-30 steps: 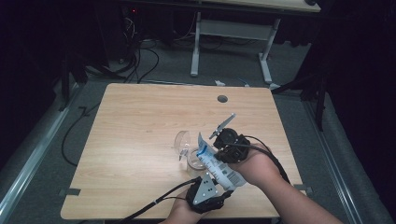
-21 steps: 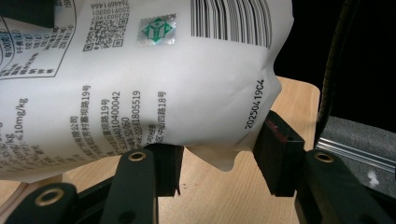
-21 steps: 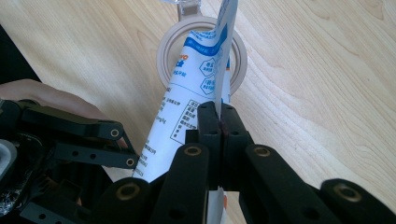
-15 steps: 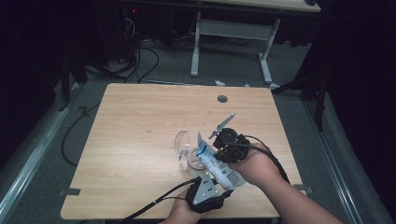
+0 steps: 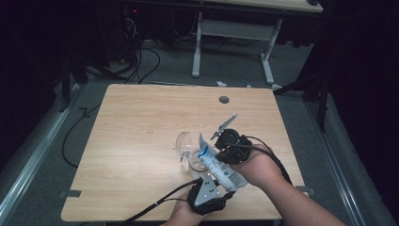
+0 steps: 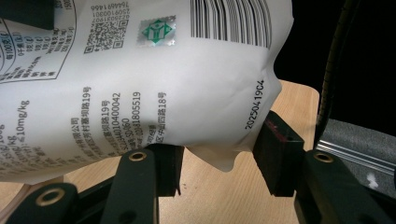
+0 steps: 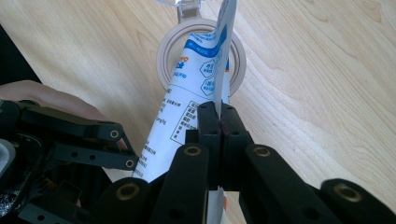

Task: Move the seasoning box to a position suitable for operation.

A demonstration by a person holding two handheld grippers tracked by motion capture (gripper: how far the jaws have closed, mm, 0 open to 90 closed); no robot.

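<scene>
Compared with the earlier pictures, nothing has changed place: both hands, the pouch and the jar are where they were. The pouch [image 5: 217,165] is a white plastic bag with blue print on one side and, on the other, black small text, a barcode, a QR code, a green mark and a date stamp; it looks full and rounded at its lower part. It is held tilted over the wooden counter [image 5: 141,141], its upper end above the mouth of a clear jar [image 5: 194,160] that stands near the front edge, and a clear lid [image 5: 182,143] is raised up just beside the jar. The right claw [image 7: 219,116] is fully closed and pinches the thin sealed edge of the pouch between its pads. The left claw [image 6: 217,161] is about half open; the lower bulging end of the pouch sits between its two pads, and both pads seem to touch it.
</scene>
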